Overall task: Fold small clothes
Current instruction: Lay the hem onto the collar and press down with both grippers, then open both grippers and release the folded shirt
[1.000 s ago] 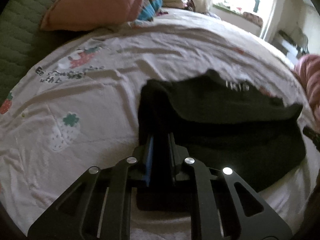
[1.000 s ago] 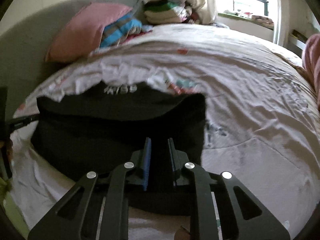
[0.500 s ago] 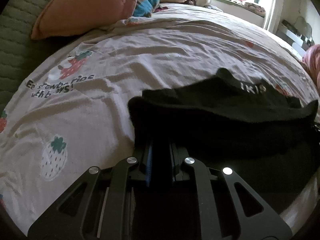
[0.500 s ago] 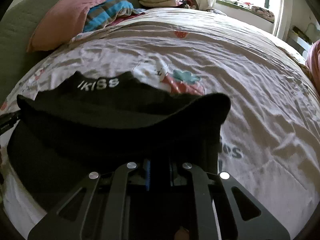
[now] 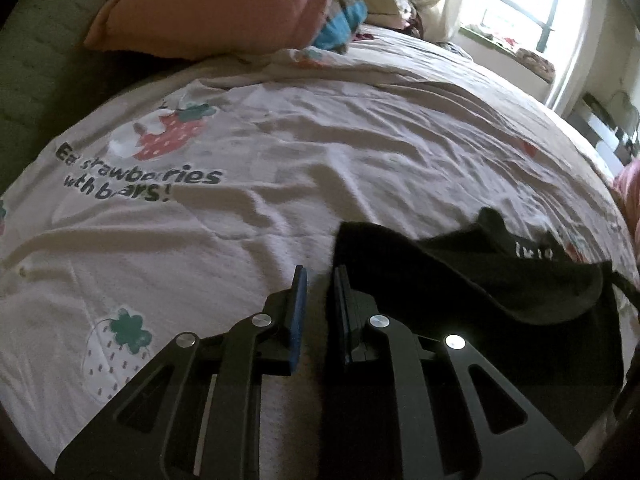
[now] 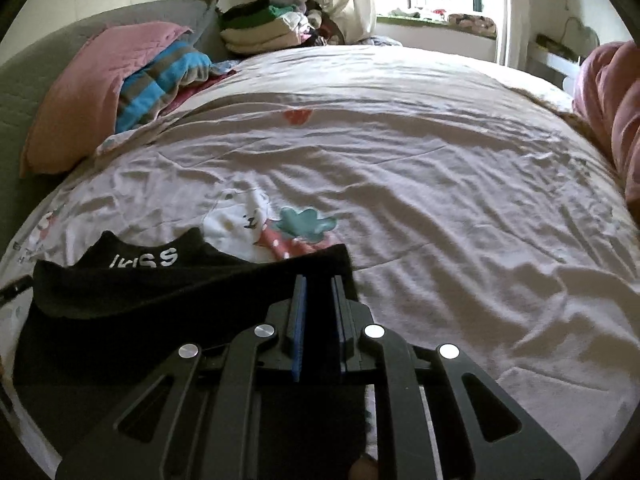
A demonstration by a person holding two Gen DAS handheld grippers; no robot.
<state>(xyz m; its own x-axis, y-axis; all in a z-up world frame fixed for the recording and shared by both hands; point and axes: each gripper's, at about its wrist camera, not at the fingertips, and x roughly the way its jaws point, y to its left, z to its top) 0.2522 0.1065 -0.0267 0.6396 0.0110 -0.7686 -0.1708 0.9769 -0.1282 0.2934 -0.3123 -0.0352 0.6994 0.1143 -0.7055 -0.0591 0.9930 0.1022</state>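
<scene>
While the black garment (image 5: 472, 304) lies folded on the bed (image 5: 320, 168), long axis left-right, left tool (image 5: 320, 276) sits parted, empty beside its left edge; right tool (image 6: 318, 284) slightly parted over its right corner, grip unclear.

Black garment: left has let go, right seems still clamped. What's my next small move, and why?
Probably open the right gripper and back it off. The black garment already lies doubled on the bedsheet, its top edge near the lettered band. The left gripper is open over bare sheet, while dark cloth fills the gap between the right's fingers.
</scene>
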